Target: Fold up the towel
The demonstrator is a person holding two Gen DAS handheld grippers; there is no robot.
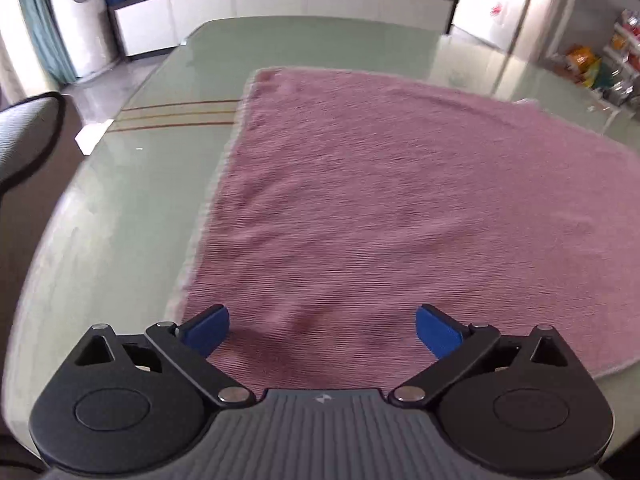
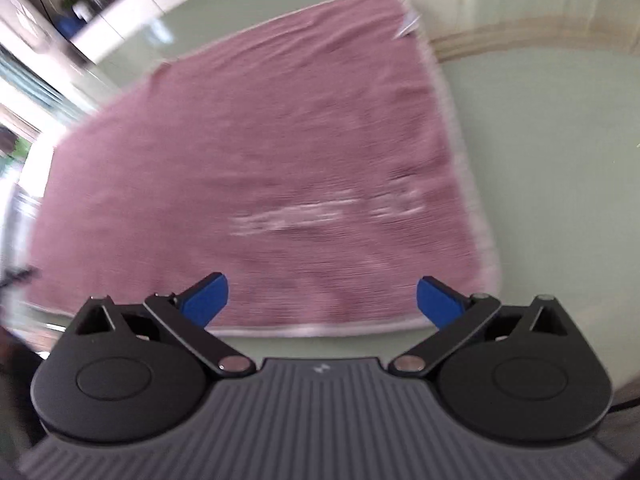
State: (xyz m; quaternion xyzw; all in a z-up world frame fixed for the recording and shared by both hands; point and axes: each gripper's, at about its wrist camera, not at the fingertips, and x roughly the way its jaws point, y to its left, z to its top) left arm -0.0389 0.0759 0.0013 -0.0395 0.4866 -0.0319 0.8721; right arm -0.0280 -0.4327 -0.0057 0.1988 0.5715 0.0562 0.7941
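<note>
Your left gripper (image 1: 322, 330) hovered with its blue pads spread wide and nothing between them, the pink towel (image 1: 360, 200) directly below and stretching away ahead. Your right gripper (image 2: 322, 300) was just as wide and empty, the towel's near hem just under its fingertips. By my read you hadn't started: the towel lay flat and single-layered on the glass table (image 1: 120, 200), every fold left to do.

Right wrist view motion-blurred, towel (image 2: 256, 168) weave smeared, its pale marking unreadable, shelf items indistinct
</note>
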